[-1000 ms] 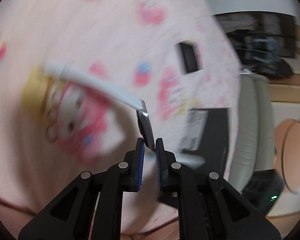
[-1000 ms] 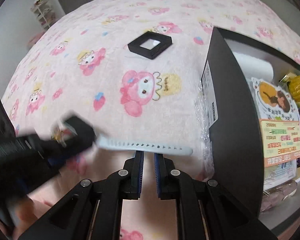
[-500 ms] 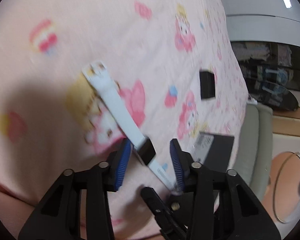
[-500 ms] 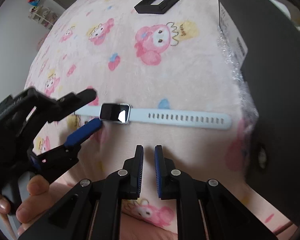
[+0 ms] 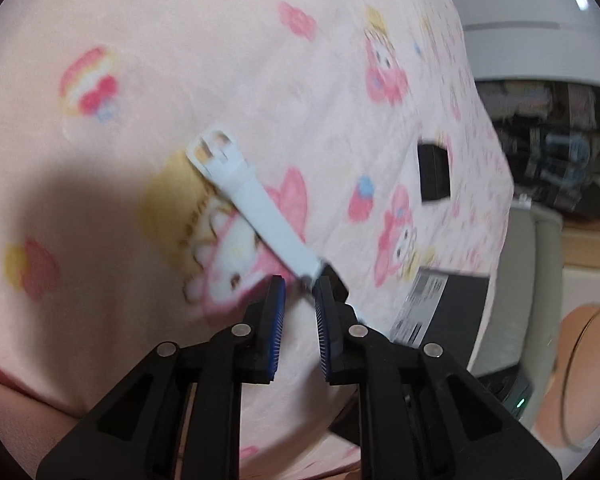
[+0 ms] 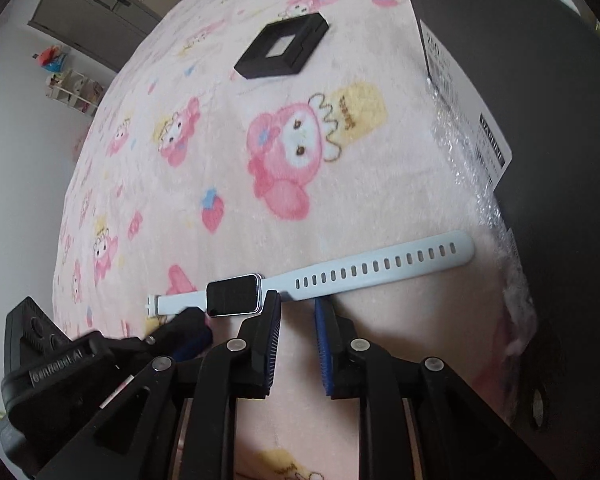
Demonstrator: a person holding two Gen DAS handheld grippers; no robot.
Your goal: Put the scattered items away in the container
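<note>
A pale blue smartwatch [image 6: 236,298] lies flat on a pink blanket [image 6: 204,152] printed with cartoon rabbits and strawberries, its dark screen a little left of centre in the right wrist view and its holed strap running up and to the right until the tip ends just beside the black container [image 6: 540,128], which fills the right side of that frame. A strip of bubble wrap [image 6: 472,160] shows along the container's lower edge, below its white label. The right gripper [image 6: 298,304] sits low over the watch with its jaws opening; the blue pads stand apart, the tips right at the strap just right of the screen, and the strap lies past the tips, not pinched between them. The left gripper [image 5: 300,286] comes in at the lower left of the right wrist view, close to the buckle end. In its own blurred view its jaws are closing with a clear gap left between the pads; the watch body sits against the right pad's tip, the buckle strap stretching toward the upper left, and nothing is clamped. A flat black square box [image 6: 284,48] rests well apart near the top centre.
</note>
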